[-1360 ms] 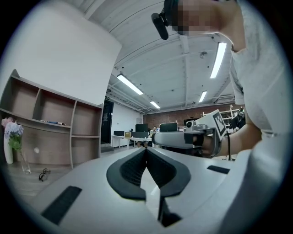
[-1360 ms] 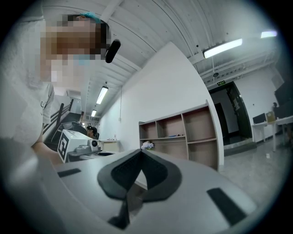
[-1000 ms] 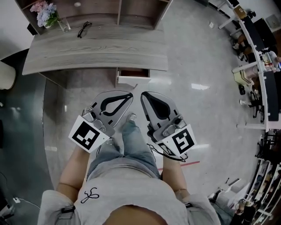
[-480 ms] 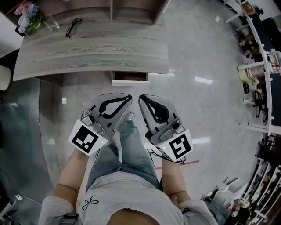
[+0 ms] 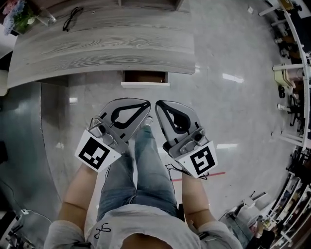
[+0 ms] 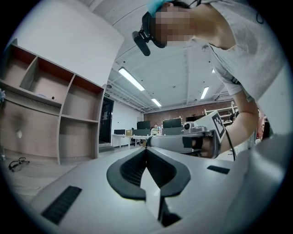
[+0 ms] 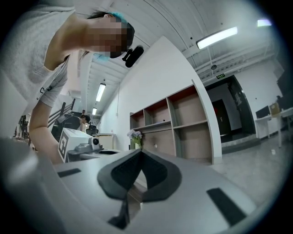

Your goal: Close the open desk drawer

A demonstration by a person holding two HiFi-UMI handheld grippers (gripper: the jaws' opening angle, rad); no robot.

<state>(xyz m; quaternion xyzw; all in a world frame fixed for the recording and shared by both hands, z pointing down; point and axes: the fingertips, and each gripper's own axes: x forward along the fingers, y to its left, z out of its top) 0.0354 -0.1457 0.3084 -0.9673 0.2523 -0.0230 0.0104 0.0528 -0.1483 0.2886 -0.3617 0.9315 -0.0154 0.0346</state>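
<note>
The open drawer (image 5: 145,78) juts out from under the grey wooden desk (image 5: 102,46); its white front (image 5: 145,84) faces me and its brown inside shows. Both grippers hang side by side above the floor, short of the drawer and not touching it. My left gripper (image 5: 146,102) is shut with nothing in it, its black pads meeting at the tips (image 6: 146,149). My right gripper (image 5: 157,103) is also shut and empty (image 7: 139,151). Each gripper shows in the other's view: the right one (image 6: 183,139) and the left one (image 7: 87,147).
Black glasses (image 5: 72,18) and a vase of flowers (image 5: 14,12) lie on the desk's far left. A wooden shelf unit (image 6: 59,119) stands behind the desk. My legs in jeans (image 5: 146,165) are below the grippers. Office desks and clutter line the right side (image 5: 291,73).
The desk and drawer have slid slightly up in the head view and the desk looks wider. Both grippers stay shut, side by side, in about the same place.
</note>
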